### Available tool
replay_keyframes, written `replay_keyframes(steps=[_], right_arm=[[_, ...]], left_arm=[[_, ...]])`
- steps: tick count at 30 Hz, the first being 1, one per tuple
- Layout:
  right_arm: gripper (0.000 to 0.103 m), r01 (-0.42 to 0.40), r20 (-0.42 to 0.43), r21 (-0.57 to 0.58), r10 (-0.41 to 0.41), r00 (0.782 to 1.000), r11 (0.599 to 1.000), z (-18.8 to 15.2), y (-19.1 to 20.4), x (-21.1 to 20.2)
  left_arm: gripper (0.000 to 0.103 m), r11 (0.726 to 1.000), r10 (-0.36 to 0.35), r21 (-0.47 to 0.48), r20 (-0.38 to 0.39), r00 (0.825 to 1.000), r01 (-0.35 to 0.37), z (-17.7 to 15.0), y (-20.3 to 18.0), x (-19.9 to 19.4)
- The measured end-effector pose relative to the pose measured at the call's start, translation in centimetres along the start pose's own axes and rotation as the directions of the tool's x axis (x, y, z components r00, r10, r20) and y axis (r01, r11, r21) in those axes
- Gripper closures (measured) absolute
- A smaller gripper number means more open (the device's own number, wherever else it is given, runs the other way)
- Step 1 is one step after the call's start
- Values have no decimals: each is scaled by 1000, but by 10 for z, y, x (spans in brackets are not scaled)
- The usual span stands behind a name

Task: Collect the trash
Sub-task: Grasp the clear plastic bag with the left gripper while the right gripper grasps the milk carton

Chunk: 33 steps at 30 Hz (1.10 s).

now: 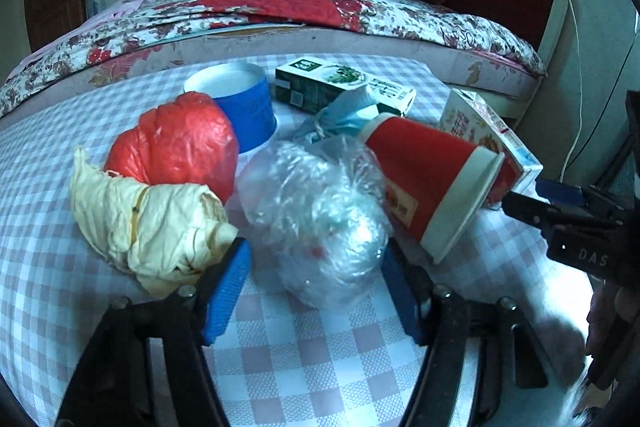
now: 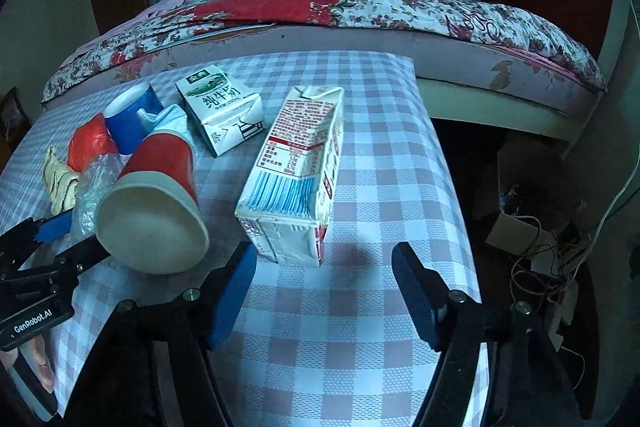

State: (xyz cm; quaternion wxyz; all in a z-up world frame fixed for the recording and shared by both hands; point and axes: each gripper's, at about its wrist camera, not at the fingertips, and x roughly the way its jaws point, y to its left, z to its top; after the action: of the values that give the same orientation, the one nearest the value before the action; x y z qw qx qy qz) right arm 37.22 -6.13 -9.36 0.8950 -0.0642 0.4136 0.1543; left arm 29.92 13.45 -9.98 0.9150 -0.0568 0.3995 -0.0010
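Fingers: left gripper parted around crumpled clear plastic bag, centre frame on checked counter; contact uncertain. Right gripper parted, empty, just short of white milk carton, printed label and barcode, centre frame.
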Motion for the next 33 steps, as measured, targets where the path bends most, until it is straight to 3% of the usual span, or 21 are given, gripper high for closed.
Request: replay_keyframes(steps=[6, 10, 11, 17, 24, 25, 26, 33], right_arm=[[33, -28, 1, -13, 28, 1000, 1000, 11, 5, 11], [50, -29, -6, 4, 29, 1000, 1000, 20, 4, 21], [51, -32, -13, 6, 32, 999, 999, 21, 4, 22], [52, -48, 1, -14, 48, 999, 999, 20, 9, 13], [52, -15, -22, 15, 16, 1000, 1000, 38, 5, 33], [55, -18, -32, 14, 18, 999, 1000, 39, 4, 36], [67, -26, -37, 10, 26, 999, 1000, 39, 4, 36], [68, -42, 13, 3, 42, 999, 999, 20, -2, 7]], left_arm=[[36, 1000, 10, -7, -12, 1000, -10, 6, -2, 7], [36, 1000, 10, -19, -26, 1000, -10, 8, 0, 12], [40, 1000, 8, -20, -29, 1000, -8, 9, 1, 12], [48, 999, 27, -26, -24, 999, -27, 8, 5, 11], [48, 999, 28, -40, -44, 999, -30, 13, 10, 20], [49, 999, 20, -41, -48, 999, -22, 13, 10, 20], [60, 999, 5, -43, -50, 999, -7, 13, 10, 21], [65, 999, -12, -38, -7, 1000, 12, 5, 12, -1]])
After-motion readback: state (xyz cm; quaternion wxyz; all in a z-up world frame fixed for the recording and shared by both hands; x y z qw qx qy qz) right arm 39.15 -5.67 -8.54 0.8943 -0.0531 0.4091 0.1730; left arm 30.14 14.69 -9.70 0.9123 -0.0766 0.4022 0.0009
